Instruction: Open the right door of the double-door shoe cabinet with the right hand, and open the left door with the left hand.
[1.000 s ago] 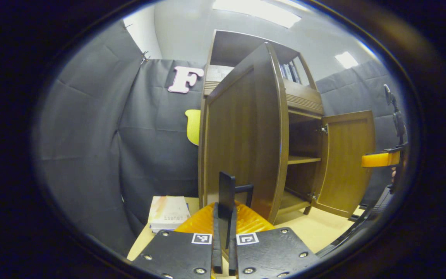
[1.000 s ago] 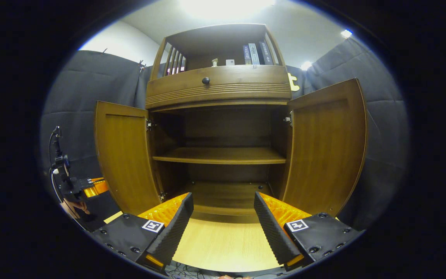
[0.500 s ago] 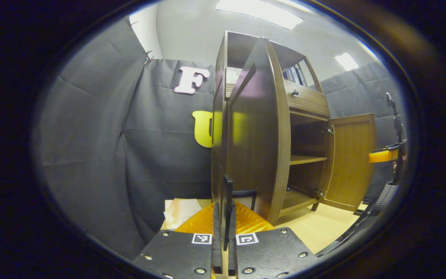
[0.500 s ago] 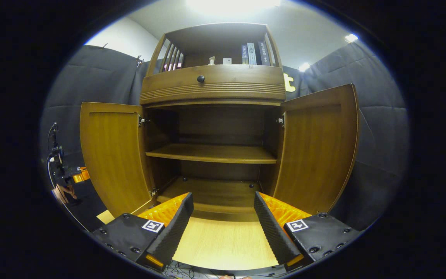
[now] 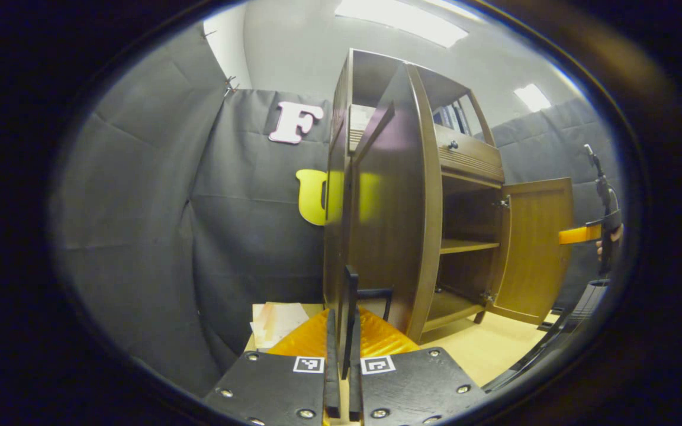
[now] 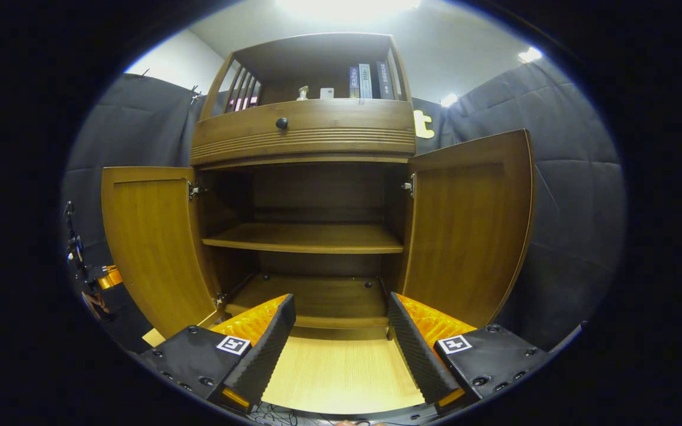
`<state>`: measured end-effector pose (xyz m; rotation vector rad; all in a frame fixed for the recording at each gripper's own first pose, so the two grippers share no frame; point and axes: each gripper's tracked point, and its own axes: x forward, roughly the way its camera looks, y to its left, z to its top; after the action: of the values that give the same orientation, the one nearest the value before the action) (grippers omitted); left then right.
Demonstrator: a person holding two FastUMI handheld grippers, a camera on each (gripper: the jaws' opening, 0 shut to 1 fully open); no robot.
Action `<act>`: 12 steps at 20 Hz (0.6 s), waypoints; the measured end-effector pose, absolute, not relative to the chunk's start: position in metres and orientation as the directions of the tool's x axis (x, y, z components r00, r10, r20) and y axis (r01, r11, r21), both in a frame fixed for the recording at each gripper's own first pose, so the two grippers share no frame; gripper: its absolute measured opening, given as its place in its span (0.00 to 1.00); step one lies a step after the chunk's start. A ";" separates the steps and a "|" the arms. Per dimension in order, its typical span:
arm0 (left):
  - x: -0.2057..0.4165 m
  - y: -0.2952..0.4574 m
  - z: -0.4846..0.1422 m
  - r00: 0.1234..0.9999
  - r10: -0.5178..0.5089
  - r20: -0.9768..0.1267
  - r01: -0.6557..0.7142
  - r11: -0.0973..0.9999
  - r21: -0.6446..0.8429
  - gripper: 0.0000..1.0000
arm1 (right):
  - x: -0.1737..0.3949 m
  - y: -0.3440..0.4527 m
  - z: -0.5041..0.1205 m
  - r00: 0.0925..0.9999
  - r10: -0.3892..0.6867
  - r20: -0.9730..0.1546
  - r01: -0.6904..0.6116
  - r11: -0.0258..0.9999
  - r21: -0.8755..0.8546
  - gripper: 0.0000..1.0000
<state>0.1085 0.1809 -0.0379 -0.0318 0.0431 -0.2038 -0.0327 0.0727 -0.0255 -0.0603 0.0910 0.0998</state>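
Observation:
The wooden shoe cabinet (image 6: 302,133) stands with both doors swung out. In the left gripper view the left door (image 5: 394,207) is seen almost edge-on, and my left gripper (image 5: 344,322) is shut on its dark handle (image 5: 350,296). The right door (image 5: 533,248) hangs open farther off, with the right gripper's orange body (image 5: 581,235) and a hand (image 5: 613,236) beside it. In the right gripper view my right gripper (image 6: 341,299) is open and holds nothing, in front of the cabinet's bottom shelf. There the left door (image 6: 151,248) and right door (image 6: 465,231) flank the bare middle shelf (image 6: 305,239).
A drawer with a round knob (image 6: 282,123) sits above the doors, and books (image 6: 367,81) stand on the top shelf. A stack of papers (image 5: 273,322) lies on the light wooden floor (image 6: 341,373) left of the cabinet. Black cloth walls close in on both sides.
The left door has swung farther out with my left gripper still shut on its handle. The cabinet has drifted left in the right gripper view; that gripper stays open.

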 end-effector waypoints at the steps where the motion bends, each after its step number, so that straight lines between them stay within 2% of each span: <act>1: 0.100 0.182 -0.036 0.981 -0.191 -0.043 0.189 0.981 -0.036 0.08 | -0.030 0.071 -0.025 0.991 0.094 -0.090 -0.099 0.993 -0.056 0.99; 2: 0.091 0.183 -0.031 0.983 -0.179 -0.046 0.177 0.984 -0.031 0.08 | -0.027 0.069 -0.023 0.992 0.093 -0.087 -0.099 0.993 -0.058 0.96; 5: 0.057 0.182 -0.017 0.992 -0.120 -0.050 0.119 0.993 -0.025 0.08 | -0.018 0.063 -0.019 0.993 0.099 -0.066 -0.103 0.993 -0.056 0.96; 11: -0.009 0.154 0.015 0.996 0.074 -0.040 -0.076 0.996 -0.052 0.10 | -0.007 0.048 -0.010 0.985 0.170 -0.034 -0.173 0.981 -0.083 0.96; 12: -0.016 0.144 0.020 0.995 0.095 -0.035 -0.097 0.993 -0.060 0.17 | -0.009 0.046 -0.009 0.981 0.189 -0.043 -0.192 0.978 -0.082 0.96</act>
<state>-0.0159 0.1437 0.0201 -0.0616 0.0326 0.0964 -0.0085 0.0464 -0.0093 -0.0862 0.0355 0.1919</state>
